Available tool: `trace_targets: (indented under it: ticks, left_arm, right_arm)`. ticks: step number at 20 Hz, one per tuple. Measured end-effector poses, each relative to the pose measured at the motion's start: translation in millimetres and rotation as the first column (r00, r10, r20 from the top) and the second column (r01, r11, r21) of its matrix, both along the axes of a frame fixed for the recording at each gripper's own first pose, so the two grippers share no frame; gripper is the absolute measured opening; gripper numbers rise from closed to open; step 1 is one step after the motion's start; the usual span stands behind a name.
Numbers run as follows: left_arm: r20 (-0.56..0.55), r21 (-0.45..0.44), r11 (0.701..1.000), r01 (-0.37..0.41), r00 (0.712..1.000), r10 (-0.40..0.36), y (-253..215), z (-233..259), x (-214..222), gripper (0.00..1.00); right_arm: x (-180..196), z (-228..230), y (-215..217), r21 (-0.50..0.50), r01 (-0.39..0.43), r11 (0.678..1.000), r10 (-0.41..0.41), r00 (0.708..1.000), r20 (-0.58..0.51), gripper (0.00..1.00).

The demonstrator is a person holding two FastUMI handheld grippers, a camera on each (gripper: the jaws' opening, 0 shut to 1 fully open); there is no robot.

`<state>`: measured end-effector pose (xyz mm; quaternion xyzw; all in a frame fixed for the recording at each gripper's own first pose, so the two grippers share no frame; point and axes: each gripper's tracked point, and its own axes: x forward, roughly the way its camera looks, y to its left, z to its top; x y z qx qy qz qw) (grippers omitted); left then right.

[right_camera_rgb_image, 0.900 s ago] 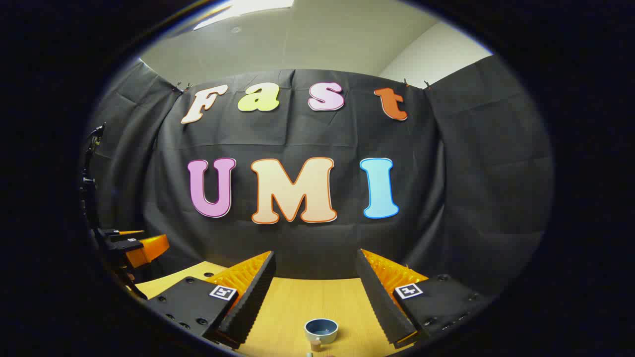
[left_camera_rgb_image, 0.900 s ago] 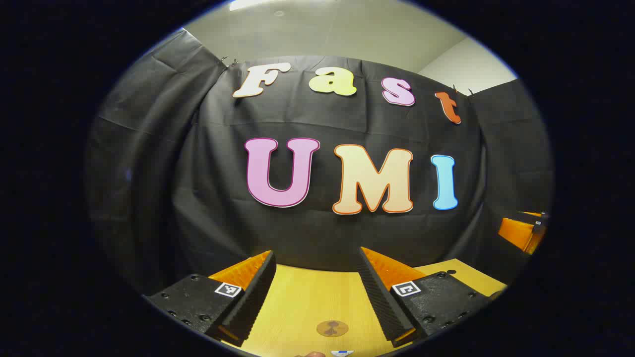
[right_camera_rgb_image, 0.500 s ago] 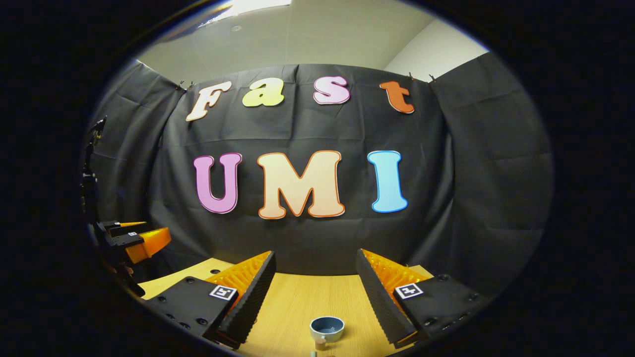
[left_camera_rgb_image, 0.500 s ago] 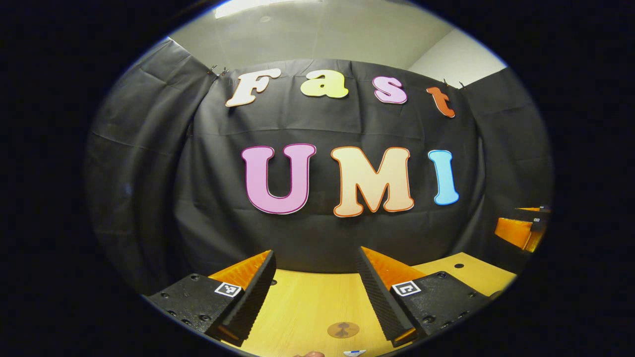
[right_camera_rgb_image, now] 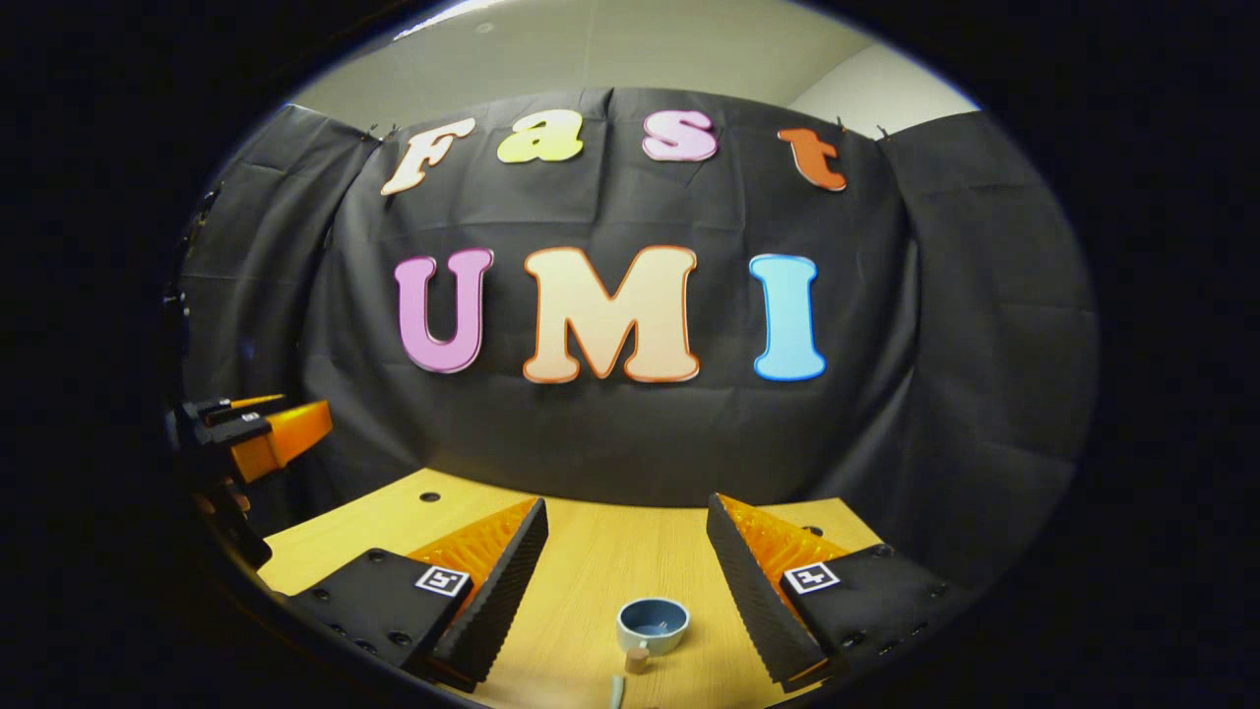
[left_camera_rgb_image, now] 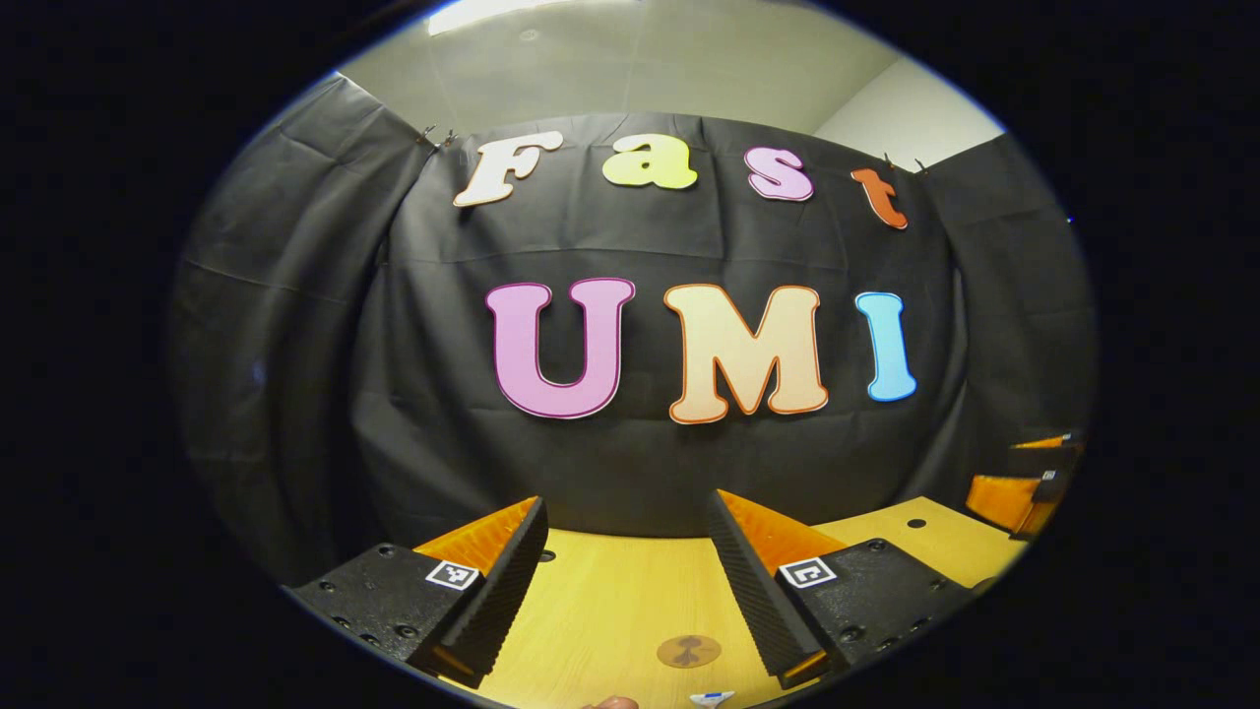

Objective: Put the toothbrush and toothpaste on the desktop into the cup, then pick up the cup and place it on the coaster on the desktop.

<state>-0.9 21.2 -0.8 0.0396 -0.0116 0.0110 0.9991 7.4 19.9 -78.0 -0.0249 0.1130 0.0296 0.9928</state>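
In the left gripper view my left gripper (left_camera_rgb_image: 626, 504) stands open above the wooden table (left_camera_rgb_image: 600, 601), nothing between its fingers. A round brown coaster (left_camera_rgb_image: 689, 650) lies on the table just ahead of them. A small white and blue tip (left_camera_rgb_image: 711, 698) peeks in at the bottom edge; I cannot tell what it is. In the right gripper view my right gripper (right_camera_rgb_image: 626, 504) is open too. A blue cup (right_camera_rgb_image: 653, 622) with a small brown handle stands on the table (right_camera_rgb_image: 591, 561) between and beyond its fingers. A pale slender end (right_camera_rgb_image: 617, 689) lies near the cup.
The black cloth wall closes off the table's far edge. The right gripper (left_camera_rgb_image: 1024, 483) hangs at the far right of the left gripper view. The left gripper (right_camera_rgb_image: 256, 438) hangs at the far left of the right gripper view. Small dark holes dot the tabletop (right_camera_rgb_image: 429, 496).
The right gripper's view has tipped downward, showing more table, and the cup sits higher in it. In the left gripper view the coaster has drifted slightly right. Both grippers stay open.
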Motion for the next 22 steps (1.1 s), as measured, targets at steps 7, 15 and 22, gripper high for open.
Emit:
trace_targets:
  ticks: [7,15,22]
  left_arm:
    - [-0.007,-0.004,0.999,-0.045,0.999,0.045,25,-7,-6,0.94]
    - [-0.007,0.015,0.995,-0.097,0.995,0.098,53,-12,-15,0.94]
    - [-0.027,0.029,0.991,-0.130,0.991,0.131,69,-21,-22,0.94]
  right_arm:
    - [-22,-107,-2,0.001,0.001,1.000,0.000,0.956,-0.293,1.00]
    - [-44,-207,-17,-0.057,0.024,0.998,-0.051,0.842,-0.537,1.00]
    - [-79,-273,-26,-0.105,-0.012,0.994,-0.071,0.658,-0.750,1.00]
